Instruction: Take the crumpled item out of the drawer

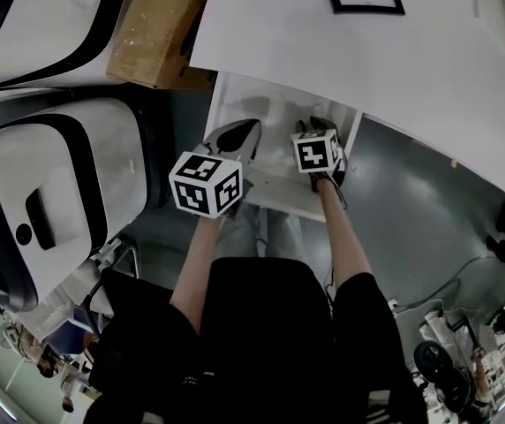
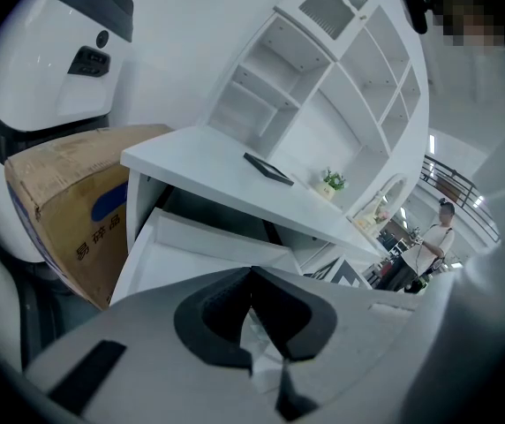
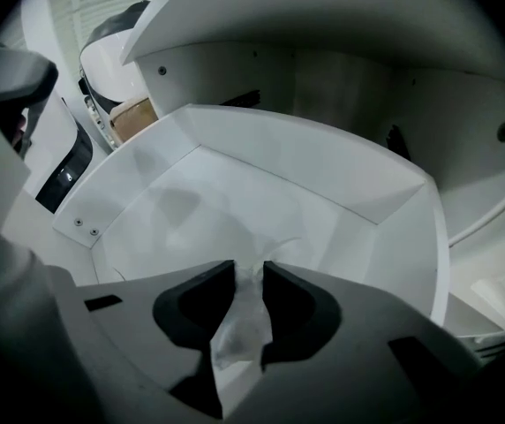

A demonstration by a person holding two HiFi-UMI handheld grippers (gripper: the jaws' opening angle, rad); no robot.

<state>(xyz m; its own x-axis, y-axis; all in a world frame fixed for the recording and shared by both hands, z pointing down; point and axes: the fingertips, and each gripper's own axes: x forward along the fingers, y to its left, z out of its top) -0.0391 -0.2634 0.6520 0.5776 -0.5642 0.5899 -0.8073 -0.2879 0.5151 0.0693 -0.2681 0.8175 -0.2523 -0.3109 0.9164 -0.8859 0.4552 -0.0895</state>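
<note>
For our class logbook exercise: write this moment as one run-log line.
stage: grasp | right gripper: shut on crumpled item | crumpled item: inside open drawer, not yet out | left gripper: jaws together

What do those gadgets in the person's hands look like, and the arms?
The left hand-held gripper and right hand-held gripper are pale grey shells, each with two pointed jaws lined by black pads. Each carries a white cube printed with black square markers. Forearms are bare; the clothing is black.
</note>
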